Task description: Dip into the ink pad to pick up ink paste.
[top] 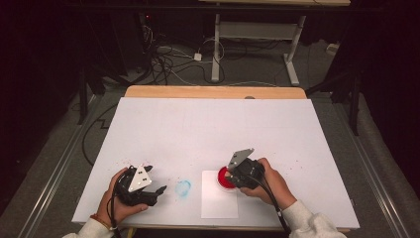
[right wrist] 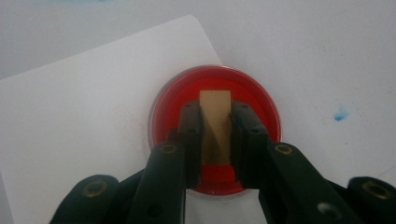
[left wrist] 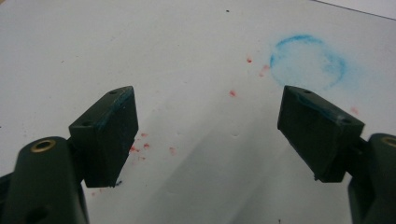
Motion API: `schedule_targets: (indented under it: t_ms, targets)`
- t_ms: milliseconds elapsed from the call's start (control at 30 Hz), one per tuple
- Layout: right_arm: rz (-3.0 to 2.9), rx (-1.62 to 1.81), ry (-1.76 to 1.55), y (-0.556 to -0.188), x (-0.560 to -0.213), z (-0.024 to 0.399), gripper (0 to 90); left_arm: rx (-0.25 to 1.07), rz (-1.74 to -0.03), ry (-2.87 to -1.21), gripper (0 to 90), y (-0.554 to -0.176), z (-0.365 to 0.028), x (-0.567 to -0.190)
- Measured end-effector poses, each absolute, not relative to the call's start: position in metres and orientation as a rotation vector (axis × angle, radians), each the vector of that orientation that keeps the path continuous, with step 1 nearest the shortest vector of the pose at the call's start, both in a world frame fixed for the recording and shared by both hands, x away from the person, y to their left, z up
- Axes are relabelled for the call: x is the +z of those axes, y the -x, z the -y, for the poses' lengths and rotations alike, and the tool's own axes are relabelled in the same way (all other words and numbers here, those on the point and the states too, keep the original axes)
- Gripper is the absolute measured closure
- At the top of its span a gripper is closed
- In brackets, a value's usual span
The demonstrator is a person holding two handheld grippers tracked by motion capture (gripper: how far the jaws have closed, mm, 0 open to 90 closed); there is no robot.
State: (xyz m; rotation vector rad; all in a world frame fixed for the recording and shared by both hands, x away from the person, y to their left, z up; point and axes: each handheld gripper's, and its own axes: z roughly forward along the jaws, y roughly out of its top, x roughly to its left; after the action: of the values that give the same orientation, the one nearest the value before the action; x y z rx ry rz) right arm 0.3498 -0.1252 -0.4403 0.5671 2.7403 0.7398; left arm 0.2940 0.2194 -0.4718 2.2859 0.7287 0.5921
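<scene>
- Black fingers (right wrist: 187, 135) of the right gripper (right wrist: 215, 126) are clamped on a small tan block (right wrist: 215, 123), which stands upright between them
- Directly beneath those fingers and the block sits a round red dish (right wrist: 261, 109), its red surface showing on both sides of them and beyond their tips
- Under the dish lies a white paper sheet (right wrist: 74, 126), spreading out to the left of the right gripper's fingers on the white table (right wrist: 317, 46)
- Left gripper (left wrist: 208, 135) has its fingers (left wrist: 109, 135) wide apart with nothing between them, just bare table with small red specks
- Beyond the tip of its right-hand finger is a smudged blue ring (left wrist: 308, 60) on the table
- From the high view, a hand (top: 275, 186) holds the right gripper over the dish, the other hand (top: 111, 203) holds the left gripper near the blue ring
</scene>
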Motion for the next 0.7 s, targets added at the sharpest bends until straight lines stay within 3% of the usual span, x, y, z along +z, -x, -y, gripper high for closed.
schedule_targets:
  t_ms: [700]
  targets:
    - [-2.743, 0.730, -0.620, -0.3496, -0.4439, 0.1248, 76.1, 0.598, -0.720, -2.294, 20.0, -0.2919, -0.2154, -0.4704]
